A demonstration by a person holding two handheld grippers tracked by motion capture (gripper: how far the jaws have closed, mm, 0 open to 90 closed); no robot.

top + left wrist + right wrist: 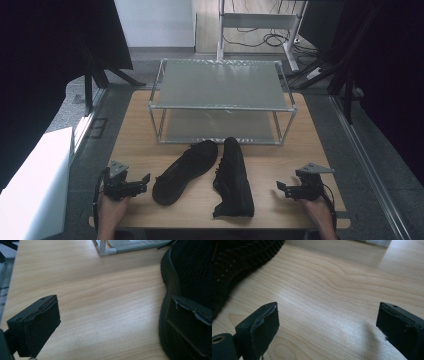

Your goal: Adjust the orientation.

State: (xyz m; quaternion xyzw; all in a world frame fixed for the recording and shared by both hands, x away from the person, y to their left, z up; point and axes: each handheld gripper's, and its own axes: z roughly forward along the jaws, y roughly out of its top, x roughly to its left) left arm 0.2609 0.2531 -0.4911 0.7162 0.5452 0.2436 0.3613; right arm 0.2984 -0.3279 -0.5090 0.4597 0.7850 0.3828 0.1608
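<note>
Two black shoes (210, 172) between both gaping tools (141, 183)

Left shoe (185, 171): black, mesh-textured upper. Right shoe (233, 176): black, with a ridged black sole. Tabletop (280, 160): pale wood, wavy grain. Rack (220, 85): silver-grey frame with grey shelves. Left gripper (145, 178), right gripper (281, 187): black.

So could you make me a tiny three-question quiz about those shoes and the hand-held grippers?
1. True or false: both black shoes sit on the rack's top shelf.
2. How many shoes lie on the table?
3. The left hand-held gripper is: A open, B shut on a shoe.

Key:
1. False; the left shoe and right shoe lie on the table before the rack.
2. Two.
3. A; the left hand-held gripper and right hand-held gripper are both open.
</note>
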